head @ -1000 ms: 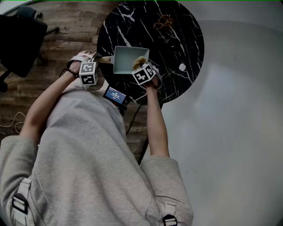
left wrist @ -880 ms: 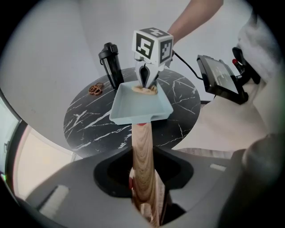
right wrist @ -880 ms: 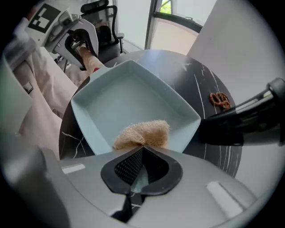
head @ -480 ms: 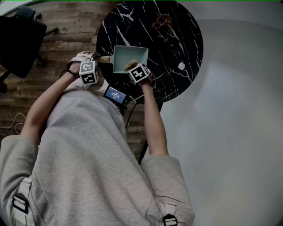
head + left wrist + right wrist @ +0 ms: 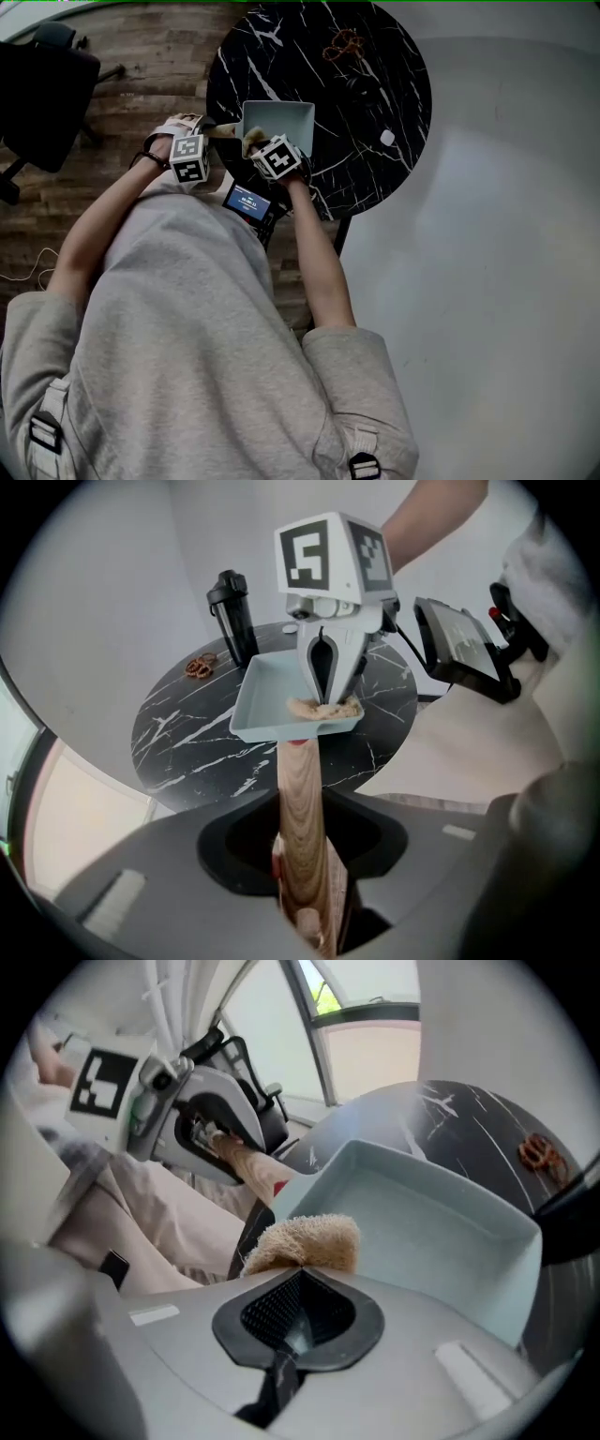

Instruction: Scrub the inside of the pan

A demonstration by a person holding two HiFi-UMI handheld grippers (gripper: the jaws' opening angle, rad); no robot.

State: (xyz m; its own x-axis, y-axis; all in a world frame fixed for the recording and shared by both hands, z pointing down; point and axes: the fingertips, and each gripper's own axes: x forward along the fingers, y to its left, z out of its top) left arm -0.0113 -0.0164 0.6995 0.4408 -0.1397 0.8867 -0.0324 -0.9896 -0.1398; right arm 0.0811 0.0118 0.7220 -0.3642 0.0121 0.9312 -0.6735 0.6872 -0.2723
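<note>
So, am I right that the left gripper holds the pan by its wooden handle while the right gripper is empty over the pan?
Not quite. The right gripper is not empty: it is shut on a tan scrubber, as the right gripper view shows. The rest holds: the left gripper holds the pan by its wooden handle.

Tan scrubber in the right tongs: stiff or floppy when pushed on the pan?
Probably soft: the scrubber bunches where the right tongs pinch it. Its fibrous, frayed look suggests light and grippy, not slippery.
</note>
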